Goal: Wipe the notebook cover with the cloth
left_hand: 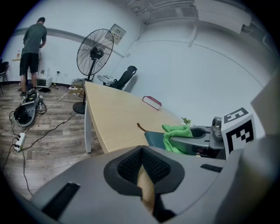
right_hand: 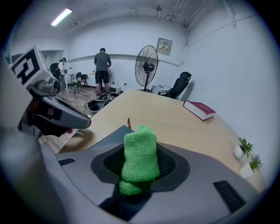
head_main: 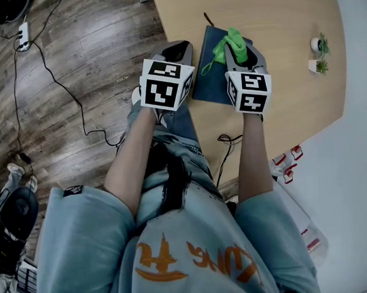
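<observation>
A dark teal notebook (head_main: 211, 78) lies on the wooden table (head_main: 281, 97) near its left edge, with a brown ribbon marker sticking out at the far end. My right gripper (head_main: 237, 46) hovers over the notebook's right side, shut on a bright green cloth (head_main: 232, 42) that bulges out between its jaws (right_hand: 140, 153). My left gripper (head_main: 177, 47) is shut and holds nothing, at the table's edge just left of the notebook. In the left gripper view the notebook's corner (left_hand: 154, 138) and the cloth (left_hand: 177, 132) show to the right.
A red book (right_hand: 200, 109) lies farther along the table. Two small potted plants (head_main: 319, 46) stand by the right edge. A standing fan (left_hand: 94, 54), an office chair and a person (right_hand: 103, 65) are beyond the table's far end. Cables (head_main: 51, 77) trail over the floor.
</observation>
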Available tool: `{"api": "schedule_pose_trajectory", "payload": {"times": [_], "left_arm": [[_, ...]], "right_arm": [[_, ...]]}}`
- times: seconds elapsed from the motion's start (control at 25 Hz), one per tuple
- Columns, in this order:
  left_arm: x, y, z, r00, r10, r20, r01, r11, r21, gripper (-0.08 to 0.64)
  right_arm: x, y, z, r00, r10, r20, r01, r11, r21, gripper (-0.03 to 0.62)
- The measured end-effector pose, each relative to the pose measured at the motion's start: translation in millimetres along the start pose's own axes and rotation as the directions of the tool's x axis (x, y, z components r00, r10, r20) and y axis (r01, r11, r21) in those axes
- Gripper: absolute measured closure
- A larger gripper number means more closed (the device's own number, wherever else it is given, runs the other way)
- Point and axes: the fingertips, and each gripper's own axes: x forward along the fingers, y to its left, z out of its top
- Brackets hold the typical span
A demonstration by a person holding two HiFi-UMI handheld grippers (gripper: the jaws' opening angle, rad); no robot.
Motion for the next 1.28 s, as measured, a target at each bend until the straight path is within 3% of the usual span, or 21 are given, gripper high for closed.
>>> {"api": "schedule_pose_trajectory", "payload": {"times": [1.28], "left_arm": [[-29.6, 1.2, -23.4, 0.999, -0.035, -0.020, 0.036, 0.999, 0.016, 0.541]], "right_arm": [[-48.2, 44.7, -36.5, 0.999, -0.028, -0.024, 0.029, 0.998, 0.057, 0.457]]}}
